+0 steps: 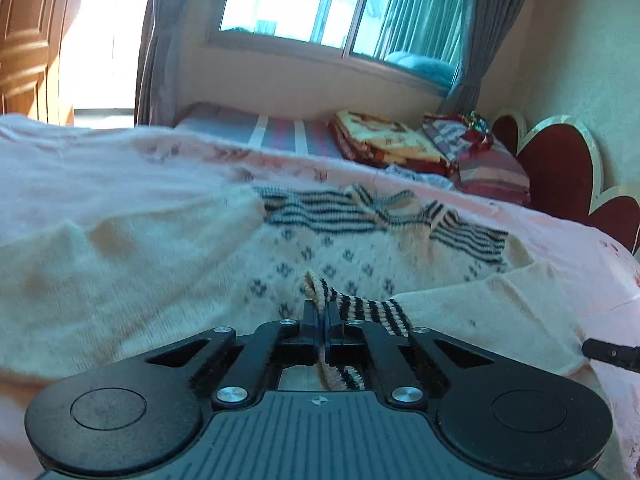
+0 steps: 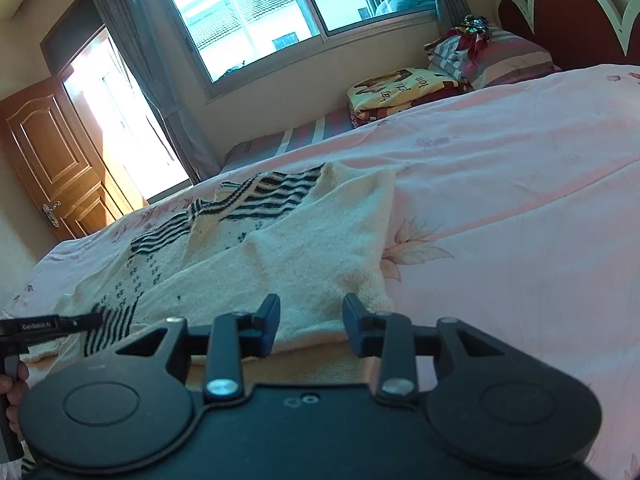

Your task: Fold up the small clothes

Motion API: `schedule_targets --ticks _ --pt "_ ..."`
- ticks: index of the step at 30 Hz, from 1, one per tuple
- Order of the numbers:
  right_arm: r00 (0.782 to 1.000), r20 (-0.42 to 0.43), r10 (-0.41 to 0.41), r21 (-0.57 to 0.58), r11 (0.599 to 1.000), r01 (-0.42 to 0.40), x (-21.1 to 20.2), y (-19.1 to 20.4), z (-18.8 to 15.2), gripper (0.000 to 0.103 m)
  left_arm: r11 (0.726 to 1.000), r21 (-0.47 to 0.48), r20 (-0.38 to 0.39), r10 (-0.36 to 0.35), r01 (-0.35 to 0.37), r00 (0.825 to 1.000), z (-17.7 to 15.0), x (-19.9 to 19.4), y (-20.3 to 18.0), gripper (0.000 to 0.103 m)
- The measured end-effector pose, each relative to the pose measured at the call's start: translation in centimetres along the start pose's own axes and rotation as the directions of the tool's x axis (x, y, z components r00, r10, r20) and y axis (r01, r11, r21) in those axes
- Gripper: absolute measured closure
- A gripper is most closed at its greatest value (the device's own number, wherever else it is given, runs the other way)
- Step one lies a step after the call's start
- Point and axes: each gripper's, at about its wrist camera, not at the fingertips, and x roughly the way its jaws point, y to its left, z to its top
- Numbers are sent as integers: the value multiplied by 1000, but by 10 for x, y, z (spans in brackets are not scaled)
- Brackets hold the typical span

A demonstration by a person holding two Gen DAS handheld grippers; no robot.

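1 striped cuff [image 1: 352, 312] pinched between left fingers [image 1: 311, 322]; right fingers [image 2: 267, 326] straddling sweater [image 2: 312, 248]

You are looking at a cream knit sweater [image 1: 152, 264] lying spread on the pink bedspread [image 2: 520, 184], dark striped collar [image 1: 360, 208] facing the far edge, striped cuff [image 1: 372, 312] lifting, one sleeve [image 2: 332, 232] folding across the body.

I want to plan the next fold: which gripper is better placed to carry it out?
Probably left: the left gripper is shut on the striped knitted cuff of the cream sweater. The right gripper is open, holding nothing.
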Motion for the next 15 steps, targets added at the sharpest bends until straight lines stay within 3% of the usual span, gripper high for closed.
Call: schedule_targets --ticks 1,4,7,9,11,13,15 --pt "1000 -8 -2 -4 1000 2 2 1 -2 70 1000 10 -6 1 -1 1000 3 2 1 101" --pt "999 -18 -27 -61 998 26 6 8 -9 70 999 52 -128 13 -6 992 -5 23 2 101" --pt "998 -26 -62 -112 992 59 7 17 -8 71 993 117 -103 38 -26 994 -15 21 -3 97" --pt "996 -35 -86 -152 985 80 10 20 -9 72 992 100 -69 82 -75 994 -14 9 0 82" --pt "995 -41 -91 -145 986 84 7 22 -6 72 990 61 -9 129 -128 992 -15 -14 12 16" --pt "997 -24 -72 -111 991 69 -1 21 -4 69 987 3 67 159 -160 985 -19 -45 39 11" --pt "999 -16 -51 -60 997 50 -10 16 -7 69 978 -93 73 195 -188 978 -24 -69 78 12"
